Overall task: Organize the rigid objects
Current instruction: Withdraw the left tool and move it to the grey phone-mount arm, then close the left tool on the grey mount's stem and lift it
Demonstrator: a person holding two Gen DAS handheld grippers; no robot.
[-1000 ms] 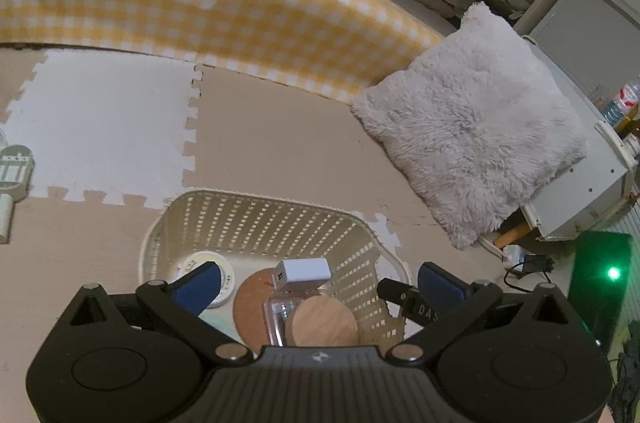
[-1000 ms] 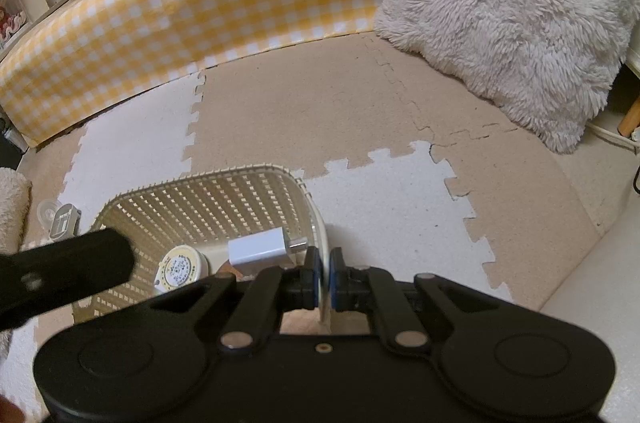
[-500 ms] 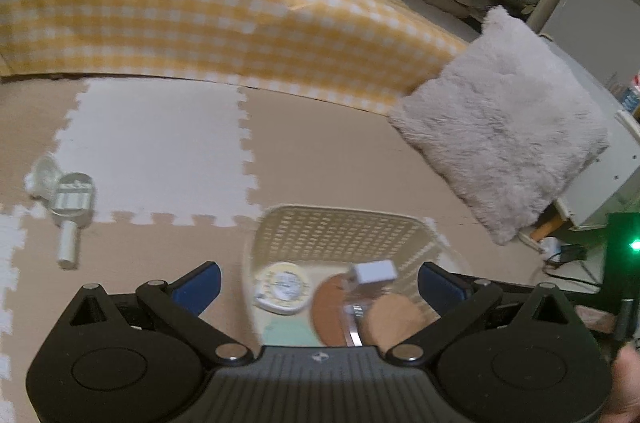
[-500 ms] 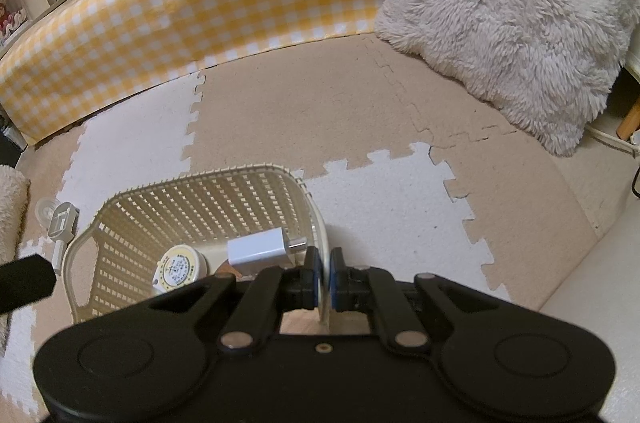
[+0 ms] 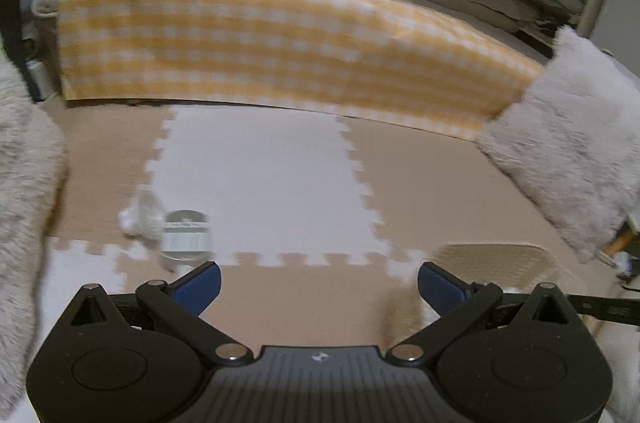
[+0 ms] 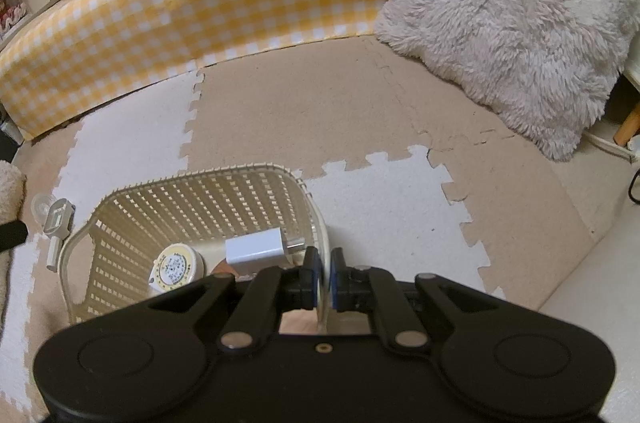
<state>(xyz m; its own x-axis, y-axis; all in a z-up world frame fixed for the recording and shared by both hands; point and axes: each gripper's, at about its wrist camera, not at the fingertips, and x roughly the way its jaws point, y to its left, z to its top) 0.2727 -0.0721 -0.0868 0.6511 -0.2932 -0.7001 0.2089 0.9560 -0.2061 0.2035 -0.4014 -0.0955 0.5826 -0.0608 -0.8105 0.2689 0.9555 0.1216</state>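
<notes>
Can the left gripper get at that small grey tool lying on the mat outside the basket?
Probably yes. The left gripper is open with nothing between its fingers, and the grey tool lies on bare mat just ahead of its left finger, clear of the basket.

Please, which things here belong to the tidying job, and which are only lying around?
Job: basket, held at its rim by the right gripper; white charger and round tin inside; small tool on the mat.

Around: fluffy cushion; checked cover.
</notes>
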